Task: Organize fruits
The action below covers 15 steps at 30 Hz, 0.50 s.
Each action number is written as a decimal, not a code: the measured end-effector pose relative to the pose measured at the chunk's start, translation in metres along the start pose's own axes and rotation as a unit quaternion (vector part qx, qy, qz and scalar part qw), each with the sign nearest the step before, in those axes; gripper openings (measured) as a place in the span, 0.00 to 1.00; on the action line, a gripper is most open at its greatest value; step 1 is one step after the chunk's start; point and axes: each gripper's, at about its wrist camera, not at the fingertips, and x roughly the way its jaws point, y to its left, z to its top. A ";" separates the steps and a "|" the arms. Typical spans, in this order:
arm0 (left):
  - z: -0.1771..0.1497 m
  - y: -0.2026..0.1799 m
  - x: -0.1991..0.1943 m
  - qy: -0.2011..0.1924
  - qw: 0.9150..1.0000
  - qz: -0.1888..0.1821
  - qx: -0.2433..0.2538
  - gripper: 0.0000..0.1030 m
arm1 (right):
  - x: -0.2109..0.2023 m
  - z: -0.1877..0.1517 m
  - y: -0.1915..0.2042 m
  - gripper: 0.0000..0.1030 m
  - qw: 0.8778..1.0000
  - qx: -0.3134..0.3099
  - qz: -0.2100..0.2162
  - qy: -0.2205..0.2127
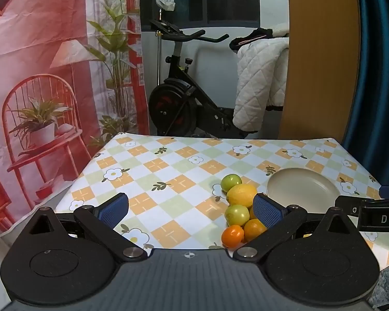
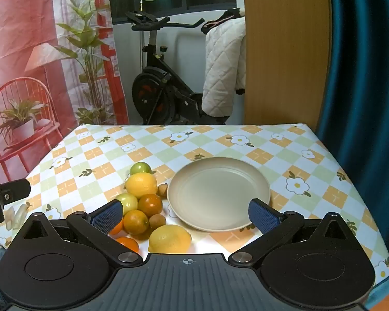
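Observation:
A cluster of fruit lies on the checked tablecloth just left of an empty beige plate (image 2: pixel 220 181). It holds a green fruit (image 2: pixel 140 168), a lemon (image 2: pixel 141 184), a pale green fruit (image 2: pixel 127 202), several oranges (image 2: pixel 135 221), two small brown fruits (image 2: pixel 157 220) and a nearer lemon (image 2: pixel 169 239). My right gripper (image 2: pixel 185 216) is open above the plate's near rim, its left finger beside the oranges. My left gripper (image 1: pixel 191 212) is open over bare cloth. Its right finger hides part of the fruit pile (image 1: pixel 241 195). The plate (image 1: pixel 303 190) sits beyond it.
The table (image 2: pixel 324 181) ends at the far edge, with an exercise bike (image 2: pixel 155 90) and a white quilt (image 2: pixel 223 72) behind it. A red printed backdrop (image 1: pixel 39 77) hangs on the left. A wooden panel (image 2: pixel 285 51) and a teal curtain (image 2: pixel 363 77) stand on the right.

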 end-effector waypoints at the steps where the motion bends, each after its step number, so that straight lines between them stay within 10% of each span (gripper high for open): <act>1: 0.000 0.000 0.000 0.000 1.000 0.000 0.002 1.00 | 0.000 0.000 0.000 1.00 1.000 0.000 0.000 0.000; 15: 0.002 0.009 0.004 -0.003 1.000 -0.001 0.010 1.00 | 0.000 0.000 -0.001 1.00 1.000 0.000 0.001 0.001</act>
